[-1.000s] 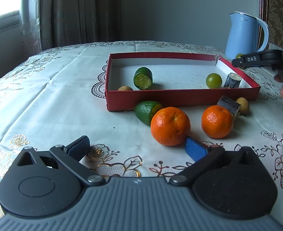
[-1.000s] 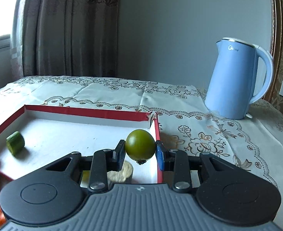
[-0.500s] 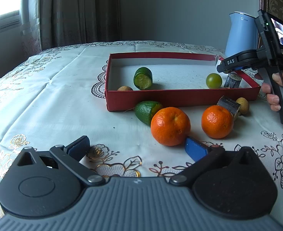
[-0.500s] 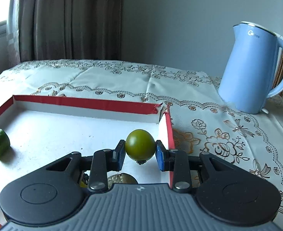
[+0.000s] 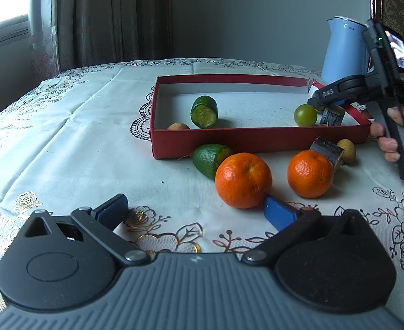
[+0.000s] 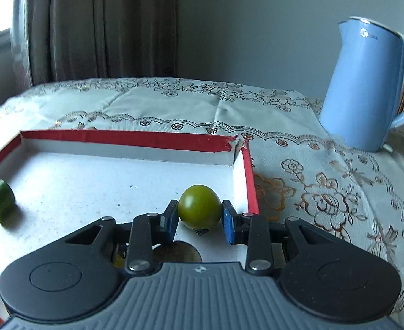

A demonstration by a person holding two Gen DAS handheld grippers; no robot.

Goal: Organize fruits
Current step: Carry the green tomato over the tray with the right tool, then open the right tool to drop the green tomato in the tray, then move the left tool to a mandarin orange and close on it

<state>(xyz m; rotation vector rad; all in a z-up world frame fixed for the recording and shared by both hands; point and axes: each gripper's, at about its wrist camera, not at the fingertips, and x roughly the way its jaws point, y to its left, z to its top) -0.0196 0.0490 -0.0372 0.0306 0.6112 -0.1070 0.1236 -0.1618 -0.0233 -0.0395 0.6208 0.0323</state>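
My right gripper (image 6: 199, 217) is over the right end of the red box (image 6: 125, 137) with a green round fruit (image 6: 199, 206) between its pads; a small gap shows on each side of it. In the left wrist view the right gripper (image 5: 319, 101) hangs over the box (image 5: 257, 140), beside another green fruit (image 5: 305, 115) and a dark cane piece (image 5: 332, 116). My left gripper (image 5: 196, 209) is open and empty near two oranges (image 5: 243, 180) (image 5: 310, 173) on the tablecloth. A cucumber piece (image 5: 204, 111) and a small brown fruit (image 5: 178, 126) lie in the box.
A green avocado-like piece (image 5: 209, 158), a second cane piece (image 5: 327, 151) and a brown longan (image 5: 346, 150) lie in front of the box. A blue kettle (image 6: 367, 88) stands at the back right. Curtains hang behind the table.
My right gripper has come down over the box's right end and its pads have spread slightly off the green fruit. The left gripper has not moved.
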